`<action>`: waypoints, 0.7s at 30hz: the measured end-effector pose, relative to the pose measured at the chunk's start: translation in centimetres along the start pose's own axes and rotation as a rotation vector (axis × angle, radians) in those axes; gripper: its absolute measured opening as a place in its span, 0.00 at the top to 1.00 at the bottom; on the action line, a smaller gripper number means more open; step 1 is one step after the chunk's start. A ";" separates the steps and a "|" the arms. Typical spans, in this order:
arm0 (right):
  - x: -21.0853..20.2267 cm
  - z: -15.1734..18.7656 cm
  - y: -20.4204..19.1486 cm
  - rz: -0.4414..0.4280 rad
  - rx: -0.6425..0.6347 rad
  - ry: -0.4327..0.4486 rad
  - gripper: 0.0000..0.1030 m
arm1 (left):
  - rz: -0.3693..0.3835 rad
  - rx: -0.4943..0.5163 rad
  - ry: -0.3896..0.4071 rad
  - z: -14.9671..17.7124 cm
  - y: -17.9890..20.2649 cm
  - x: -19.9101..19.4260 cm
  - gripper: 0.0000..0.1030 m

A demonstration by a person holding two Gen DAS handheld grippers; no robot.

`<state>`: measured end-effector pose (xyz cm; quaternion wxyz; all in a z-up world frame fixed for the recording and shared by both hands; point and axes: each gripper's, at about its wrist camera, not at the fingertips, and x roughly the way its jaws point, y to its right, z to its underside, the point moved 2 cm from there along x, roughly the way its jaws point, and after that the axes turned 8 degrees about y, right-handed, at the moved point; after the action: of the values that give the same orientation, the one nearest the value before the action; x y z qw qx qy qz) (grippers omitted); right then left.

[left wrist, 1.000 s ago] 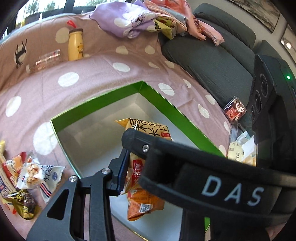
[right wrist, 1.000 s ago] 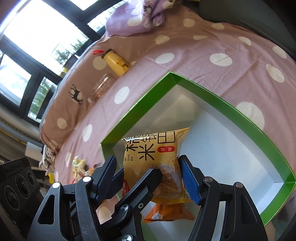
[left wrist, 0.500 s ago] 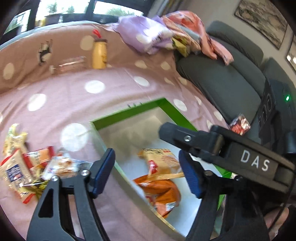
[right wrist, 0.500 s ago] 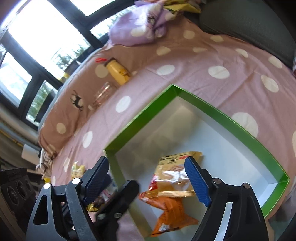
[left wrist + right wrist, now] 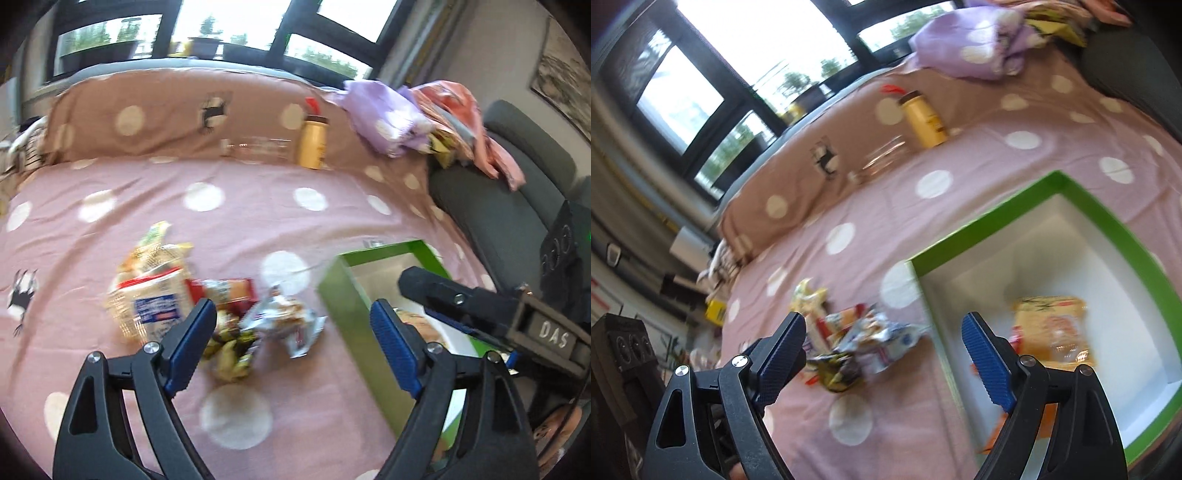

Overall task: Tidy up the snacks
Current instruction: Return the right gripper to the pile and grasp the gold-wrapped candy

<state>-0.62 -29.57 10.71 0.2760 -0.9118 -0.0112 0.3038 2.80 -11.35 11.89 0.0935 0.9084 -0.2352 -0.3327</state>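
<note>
- Left gripper [image 5: 293,339] is gaping wide, gripping nothing, hanging over the snack pile [image 5: 207,306] lying mid-bedspread [image 5: 229,229]
- Right gripper [image 5: 882,349] is spreading wide, empty, straddling the green box [image 5: 997,218] rim; a yellow packet [image 5: 1052,328] is lying inside

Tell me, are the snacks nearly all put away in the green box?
Not yet. Done: a yellow packet lies in the green box, over an orange one. In hand: nothing; the left gripper and right gripper are both open. Left: the snack pile on the spotted cloth.
</note>
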 end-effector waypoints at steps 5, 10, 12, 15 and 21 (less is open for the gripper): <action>1.7 1.1 -2.0 -0.071 -0.035 -0.060 0.16 | -0.063 -0.080 -0.004 1.1 -3.8 -0.9 0.17; 4.3 2.7 -3.8 -0.143 -0.055 -0.158 0.16 | -0.130 -0.157 -0.017 2.4 -7.2 -1.4 0.17; 5.3 3.3 -4.5 -0.155 -0.071 -0.187 0.16 | -0.129 -0.174 -0.024 2.9 -7.7 -1.2 0.17; 6.9 4.4 -5.3 -0.170 -0.082 -0.243 0.16 | -0.126 -0.183 -0.050 3.6 -8.0 -0.4 0.17; 9.2 5.6 -5.4 -0.159 -0.071 -0.315 0.17 | -0.083 -0.166 -0.093 5.0 -7.1 1.7 0.18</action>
<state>4.54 -20.45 4.69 0.2614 -0.8584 -0.1372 0.4196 3.31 -6.06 4.77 0.1433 0.8900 -0.1734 -0.3966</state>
